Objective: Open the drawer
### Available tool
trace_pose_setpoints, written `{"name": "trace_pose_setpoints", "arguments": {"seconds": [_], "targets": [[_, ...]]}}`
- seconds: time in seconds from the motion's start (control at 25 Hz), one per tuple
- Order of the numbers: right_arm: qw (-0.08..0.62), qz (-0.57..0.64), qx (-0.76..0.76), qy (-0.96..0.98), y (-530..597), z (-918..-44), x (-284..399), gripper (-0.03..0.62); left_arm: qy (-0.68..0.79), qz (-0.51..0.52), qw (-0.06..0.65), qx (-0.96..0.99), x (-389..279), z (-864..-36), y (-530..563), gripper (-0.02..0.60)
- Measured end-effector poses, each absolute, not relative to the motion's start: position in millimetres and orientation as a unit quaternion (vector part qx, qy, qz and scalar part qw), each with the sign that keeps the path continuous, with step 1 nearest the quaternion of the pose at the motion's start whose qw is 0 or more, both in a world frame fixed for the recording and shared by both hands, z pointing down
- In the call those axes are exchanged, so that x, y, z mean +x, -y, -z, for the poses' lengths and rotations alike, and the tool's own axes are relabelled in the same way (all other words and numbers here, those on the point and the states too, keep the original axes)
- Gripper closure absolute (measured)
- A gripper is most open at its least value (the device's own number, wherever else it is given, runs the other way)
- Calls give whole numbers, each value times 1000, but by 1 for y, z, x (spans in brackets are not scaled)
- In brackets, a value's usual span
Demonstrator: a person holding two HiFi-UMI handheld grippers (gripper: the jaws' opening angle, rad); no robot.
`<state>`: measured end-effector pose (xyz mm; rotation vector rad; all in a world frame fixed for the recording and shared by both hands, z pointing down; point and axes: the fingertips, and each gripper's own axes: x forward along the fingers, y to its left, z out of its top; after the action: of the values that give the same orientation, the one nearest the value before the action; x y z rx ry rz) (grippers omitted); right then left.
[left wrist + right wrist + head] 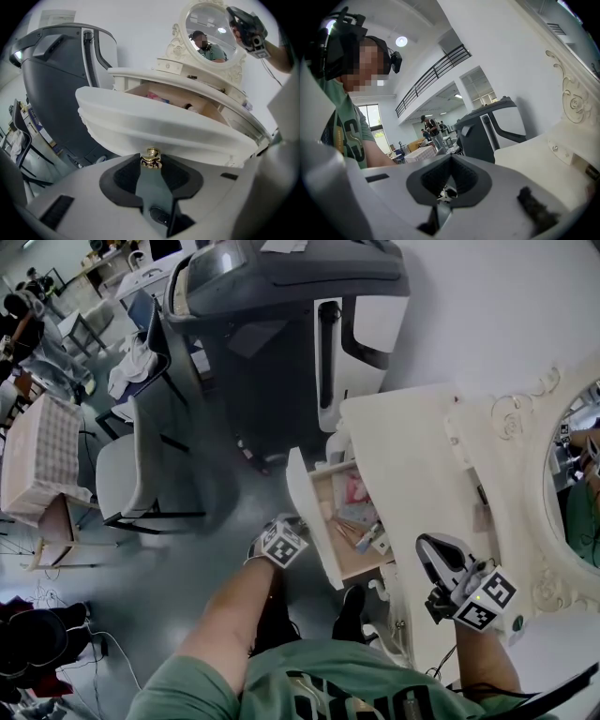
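The white dressing table point(412, 474) has its drawer point(311, 517) pulled well out, with pink and other small items point(356, 502) lying inside. My left gripper point(296, 529) is at the drawer's curved front point(154, 122). In the left gripper view it point(151, 156) is shut on the small gold knob point(151, 160), which sits between the dark pads point(124, 176) at their tips. My right gripper point(428, 547) hovers over the table top to the right of the drawer. In the right gripper view its point(450, 158) pads meet with nothing between them.
An oval mirror point(574, 474) in an ornate white frame stands at the back of the table. A large dark grey machine point(281, 315) stands beyond the drawer. A chair point(127, 474) and a table with a checked cloth point(42, 456) are at the left. My shoes point(352, 610) are under the drawer.
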<state>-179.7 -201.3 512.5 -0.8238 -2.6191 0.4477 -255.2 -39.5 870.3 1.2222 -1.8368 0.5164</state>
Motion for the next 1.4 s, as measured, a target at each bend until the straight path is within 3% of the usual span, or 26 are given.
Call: {"name": "trace_pose_setpoints", "arguments": {"seconds": [0.84, 1.0, 1.4], "targets": [[175, -141, -287, 931, 173, -504, -173, 588, 754, -176, 418, 474, -255, -868, 1, 449], [184, -153, -316, 918, 153, -527, -187, 588, 774, -167, 435, 429, -252, -881, -49, 449], [177, -140, -297, 928, 169, -500, -179, 588, 771, -142, 433, 444, -244, -861, -23, 473]]}}
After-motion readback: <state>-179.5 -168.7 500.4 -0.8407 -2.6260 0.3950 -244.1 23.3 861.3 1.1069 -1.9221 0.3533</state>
